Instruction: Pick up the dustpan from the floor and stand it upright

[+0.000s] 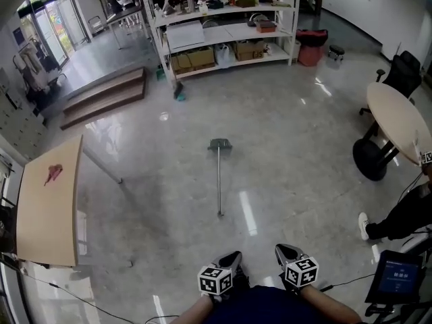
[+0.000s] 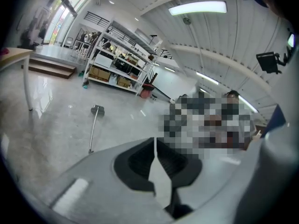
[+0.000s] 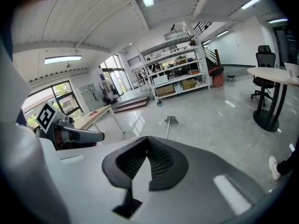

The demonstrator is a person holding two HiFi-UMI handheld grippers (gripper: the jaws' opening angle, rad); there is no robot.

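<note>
The dustpan (image 1: 220, 144) lies flat on the grey floor, its dark pan pointing away and its long metal handle (image 1: 219, 181) running back toward me. It appears small in the left gripper view (image 2: 97, 109) and in the right gripper view (image 3: 171, 120). Both grippers are held close to my body, well short of the handle's near end. My left gripper (image 1: 231, 257) is shut, its tips meeting with nothing between them (image 2: 154, 141). My right gripper (image 1: 286, 251) is shut and empty too (image 3: 147, 139). The left gripper (image 3: 98, 136) also shows in the right gripper view.
A shelving rack (image 1: 223, 29) stands at the far wall, with low steps (image 1: 101, 96) to its left. A wooden table (image 1: 47, 204) is at my left. A round table (image 1: 398, 120), an office chair (image 1: 403, 73) and a person's shoe (image 1: 364, 226) are at my right.
</note>
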